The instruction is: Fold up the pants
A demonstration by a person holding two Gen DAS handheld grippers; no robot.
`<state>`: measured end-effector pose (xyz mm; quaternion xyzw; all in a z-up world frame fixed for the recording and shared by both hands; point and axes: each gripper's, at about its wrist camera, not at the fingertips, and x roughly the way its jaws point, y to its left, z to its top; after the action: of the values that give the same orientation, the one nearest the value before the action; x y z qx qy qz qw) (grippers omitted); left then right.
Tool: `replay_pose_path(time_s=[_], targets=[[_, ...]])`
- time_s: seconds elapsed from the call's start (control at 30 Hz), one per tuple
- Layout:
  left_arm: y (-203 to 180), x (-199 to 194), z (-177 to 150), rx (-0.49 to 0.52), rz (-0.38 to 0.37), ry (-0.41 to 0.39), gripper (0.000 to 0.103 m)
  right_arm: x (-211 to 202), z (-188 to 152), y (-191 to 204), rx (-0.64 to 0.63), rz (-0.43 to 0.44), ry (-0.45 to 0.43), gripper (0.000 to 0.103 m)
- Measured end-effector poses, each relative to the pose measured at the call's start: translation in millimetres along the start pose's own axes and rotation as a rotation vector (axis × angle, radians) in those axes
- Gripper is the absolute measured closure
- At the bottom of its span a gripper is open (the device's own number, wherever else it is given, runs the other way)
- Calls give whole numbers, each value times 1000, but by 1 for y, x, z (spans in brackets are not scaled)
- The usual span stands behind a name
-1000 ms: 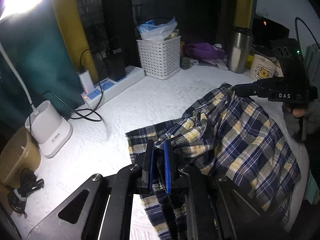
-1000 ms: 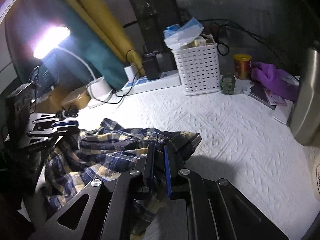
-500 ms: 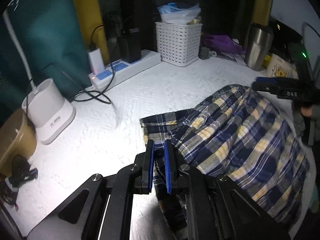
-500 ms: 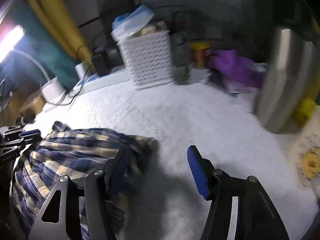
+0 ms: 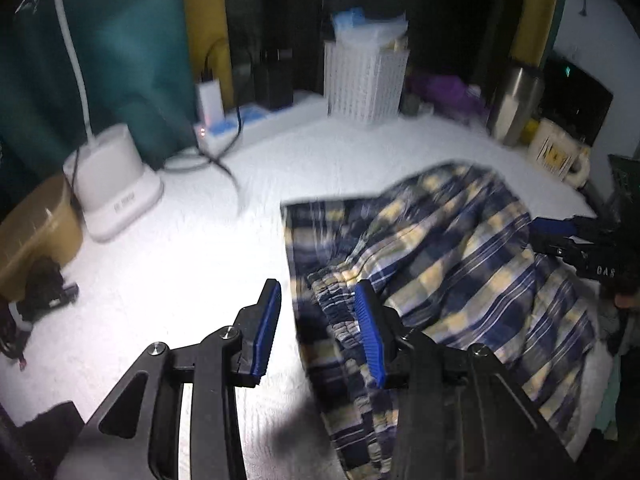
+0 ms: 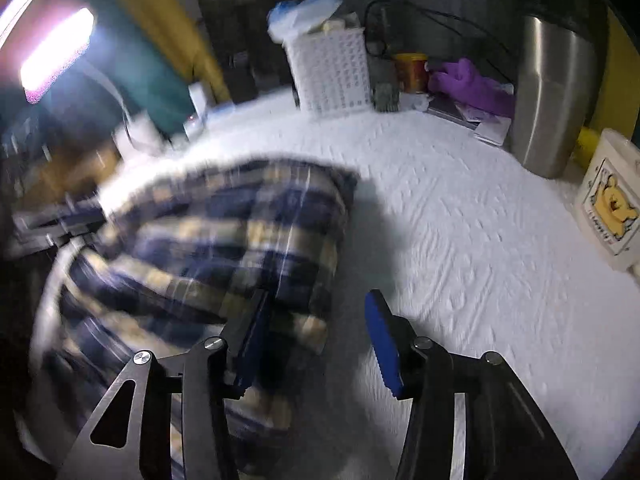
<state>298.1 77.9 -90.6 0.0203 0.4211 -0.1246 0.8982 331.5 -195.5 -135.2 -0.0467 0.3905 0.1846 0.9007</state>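
White textured bedding point(image 5: 168, 264) carries the plaid pants point(image 5: 460, 256), folded over at frame centre. I have my left gripper point(image 5: 318, 332) and right gripper point(image 6: 316, 340) both spread apart, empty, letting the fold settle.

Two close wrist views, shared pants point(image 5: 460, 256)

Dim room; lamp point(image 6: 56, 54) glare upper left of right gripper point(image 6: 316, 344), motion blur on pants point(image 6: 224, 232), fisheye edges dark, warped.
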Motion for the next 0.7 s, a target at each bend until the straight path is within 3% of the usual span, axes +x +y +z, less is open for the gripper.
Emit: replay_pose_path(time_s=[0.13,0.17,0.27,0.4,0.47,0.5,0.57,0.63,0.7], targets=[[12,13,-10,1,154,35,66,-13,-16,5,-51,-93,3,60],[20,12,-11,-27,162,40,67,-18,-20,1,-29,-105,5,60],[30,-9,-13,-84,97,7,67,-36,-27,-13,50,-84,-17,60],[17,-40,-15,-69,17,-52,65,-62,-38,-19,146,-2,-52,60],[7,-46,-18,-60,-25,-61,56,-66,-44,-13,175,49,-44,60],[1,-47,-20,-59,-44,-62,45,-65,-45,-8,172,61,-40,60],[-9,-41,-26,-49,-77,-46,42,-58,-51,5,152,65,-19,60],[-20,-32,-32,-29,-71,-9,42,-52,-57,14,141,75,-9,60],[-27,-22,-39,17,-30,15,42,-52,-66,27,82,25,-17,61]])
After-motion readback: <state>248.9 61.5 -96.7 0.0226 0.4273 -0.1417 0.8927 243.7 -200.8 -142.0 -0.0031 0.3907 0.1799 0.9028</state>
